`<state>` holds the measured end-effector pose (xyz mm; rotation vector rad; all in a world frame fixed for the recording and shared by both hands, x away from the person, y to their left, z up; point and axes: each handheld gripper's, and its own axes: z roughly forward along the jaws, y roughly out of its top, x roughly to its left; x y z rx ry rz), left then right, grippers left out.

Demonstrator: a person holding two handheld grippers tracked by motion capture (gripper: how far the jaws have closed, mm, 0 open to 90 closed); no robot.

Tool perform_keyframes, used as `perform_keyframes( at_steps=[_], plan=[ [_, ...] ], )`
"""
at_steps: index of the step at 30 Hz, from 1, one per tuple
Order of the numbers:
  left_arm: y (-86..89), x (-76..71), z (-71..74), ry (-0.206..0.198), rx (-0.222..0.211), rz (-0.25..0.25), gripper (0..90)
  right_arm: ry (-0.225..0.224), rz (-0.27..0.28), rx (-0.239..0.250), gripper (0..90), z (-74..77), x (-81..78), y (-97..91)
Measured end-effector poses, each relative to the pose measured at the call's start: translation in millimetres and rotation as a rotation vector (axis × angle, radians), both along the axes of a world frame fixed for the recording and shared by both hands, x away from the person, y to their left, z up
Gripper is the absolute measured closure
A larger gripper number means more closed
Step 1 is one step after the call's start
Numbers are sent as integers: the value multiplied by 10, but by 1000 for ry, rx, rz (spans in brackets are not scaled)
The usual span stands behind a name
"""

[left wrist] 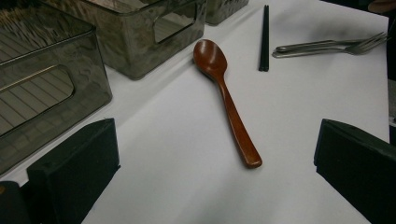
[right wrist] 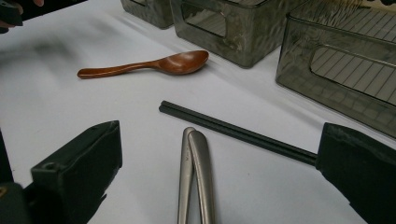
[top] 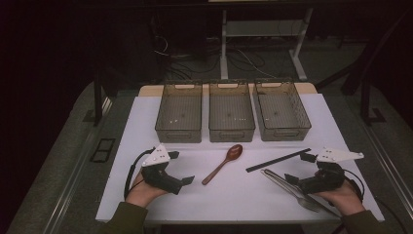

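Note:
A brown wooden spoon lies on the white tabletop, bowl toward the bins. To its right lies a pair of black chopsticks. Nearer the front, a metal fork and a second metal utensil lie side by side. My left gripper rests open left of the spoon's handle, nothing between its jaws. My right gripper stands open over the metal handles, one jaw by the chopsticks' end.
Three see-through grey bins stand in a row at the back of the table, all with nothing in them. Beyond them is a dark floor with cables and a desk frame. Free tabletop lies in front of the spoon.

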<state>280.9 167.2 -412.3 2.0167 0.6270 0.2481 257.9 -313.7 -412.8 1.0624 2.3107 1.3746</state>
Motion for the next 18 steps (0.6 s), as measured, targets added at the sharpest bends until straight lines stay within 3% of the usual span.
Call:
perform_keyframes(
  at_steps=[7,15,18],
  plan=[
    [-9,7,0,1,-13,8,0,9,-6,-8,0,2,28,-25],
    [-30,-24,-13,-5,-1,-4,0,18,-11,-49,0,16,68,-23],
    [-20,-24,-22,-2,-5,-6,0,12,-8,-55,42,40,95,-9]
  ],
)
